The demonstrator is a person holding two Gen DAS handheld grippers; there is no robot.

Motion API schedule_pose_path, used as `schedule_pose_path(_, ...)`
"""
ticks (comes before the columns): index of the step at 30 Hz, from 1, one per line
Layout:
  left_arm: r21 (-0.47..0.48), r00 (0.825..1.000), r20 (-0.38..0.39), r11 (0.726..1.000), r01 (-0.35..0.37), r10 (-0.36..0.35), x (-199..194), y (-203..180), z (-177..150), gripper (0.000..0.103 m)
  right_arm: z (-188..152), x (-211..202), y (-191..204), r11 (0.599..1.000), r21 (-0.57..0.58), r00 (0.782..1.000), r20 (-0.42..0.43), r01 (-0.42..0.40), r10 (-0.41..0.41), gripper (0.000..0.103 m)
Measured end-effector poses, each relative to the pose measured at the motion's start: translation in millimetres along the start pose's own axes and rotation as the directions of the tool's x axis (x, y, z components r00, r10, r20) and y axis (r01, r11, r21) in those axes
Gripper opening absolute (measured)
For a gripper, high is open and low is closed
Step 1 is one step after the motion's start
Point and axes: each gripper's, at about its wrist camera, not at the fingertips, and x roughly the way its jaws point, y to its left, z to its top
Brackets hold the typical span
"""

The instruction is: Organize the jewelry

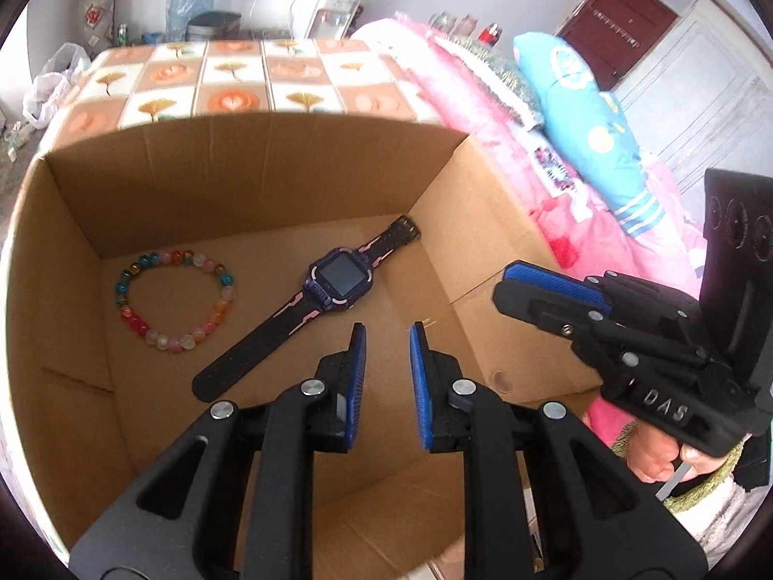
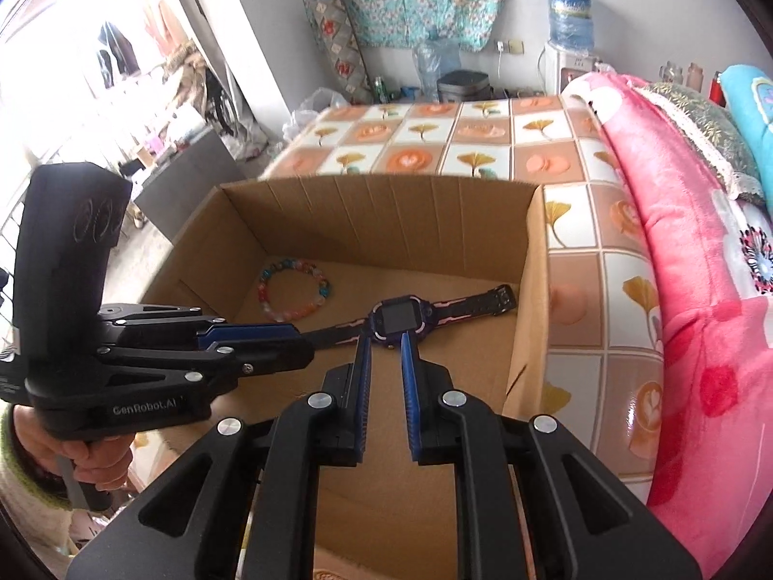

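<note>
Bedroom, cardboard box (image 1: 270, 183) on bed | watch (image 1: 338, 280) light, strap floppy: grip rigid case | left gripper (image 1: 386, 333), right gripper (image 2: 386, 338): jaws narrowly parted, empty

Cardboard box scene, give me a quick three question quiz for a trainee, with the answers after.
1. True or false: the bead bracelet lies inside the cardboard box.
2. Which item lies nearer the right gripper: A) bracelet, B) watch?
3. Fill in: the left gripper fingers hold ____.

Key: 1 true; 2 B; 3 nothing. Both grippers are open and empty, and the bracelet and watch lie apart on the box floor.
</note>
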Motion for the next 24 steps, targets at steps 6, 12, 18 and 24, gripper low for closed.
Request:
schedule_pose_path(6,0.041,0.990,0.141,0.999,0.016,-0.022,-54.2,-8.0,-26.4,0.027,-20.8,-56.9,7.8,0.998,-0.001,0.990,0.129,-0.057,0.056,0.026)
schedule_pose_path(12,0.109,0.968,0.252,0.994,-0.017,-0.011,-101.5,-10.1,-78.1,0.028,-66.9,-106.8,13.2,0.998,-0.007,0.973,0.223,-0.057,0.058,0.026)
schedule_pose_path(18,0.118,0.963,0.268,0.992,-0.045,0.012,-113.2,-0.8,-130.1,0.034,-116.8,-106.4,1.1,0.994,0.097,0.986,0.165,-0.040,0.024,0.026)
schedule_pose_path(24,0.113,0.979,0.194,0.990,-0.085,0.062,-89.3,-0.5,-171.1,0.034,-163.8,-61.4,-7.9,0.972,0.233,0.999,-0.013,-0.041,0.046,0.026)
